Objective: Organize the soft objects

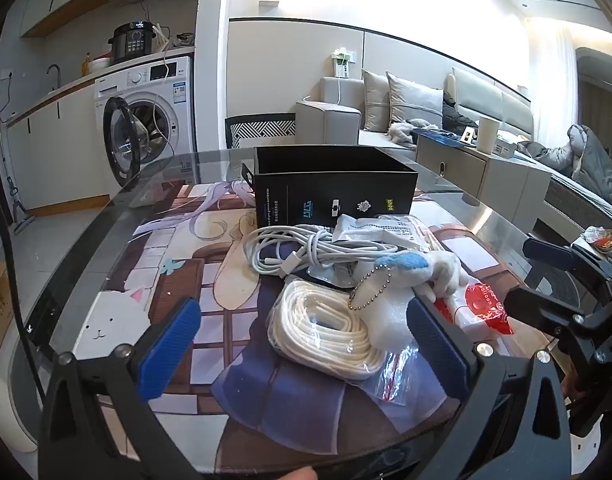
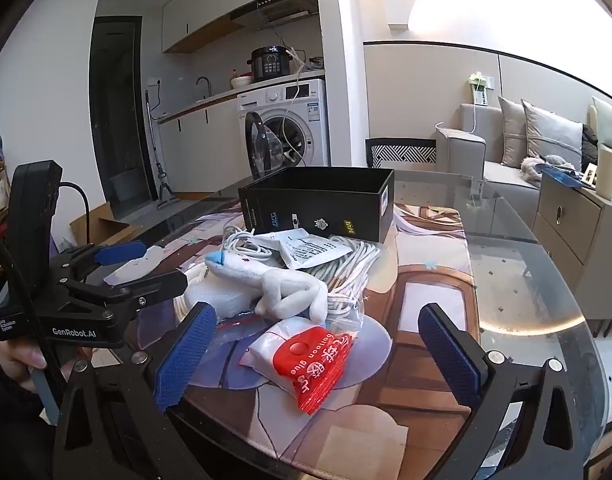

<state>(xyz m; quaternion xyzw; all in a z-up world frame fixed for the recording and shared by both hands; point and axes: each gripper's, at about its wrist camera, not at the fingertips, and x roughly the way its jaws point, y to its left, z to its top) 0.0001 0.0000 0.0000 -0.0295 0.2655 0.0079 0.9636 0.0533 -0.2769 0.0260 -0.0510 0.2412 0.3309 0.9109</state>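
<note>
White plush toy (image 2: 282, 284) lies beside black box (image 2: 318, 204).

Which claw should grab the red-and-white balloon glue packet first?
Right. The right claw is open with the red-and-white balloon glue packet lying between its fingers. The left claw faces the bagged coil of white rope instead.

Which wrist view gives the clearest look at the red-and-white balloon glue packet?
The right wrist view: the balloon glue packet lies whole and unobstructed between the open right gripper, its printing readable. In the left wrist view the packet sits at the right, partly hidden behind the left gripper's finger and beside the white plush toy.
</note>
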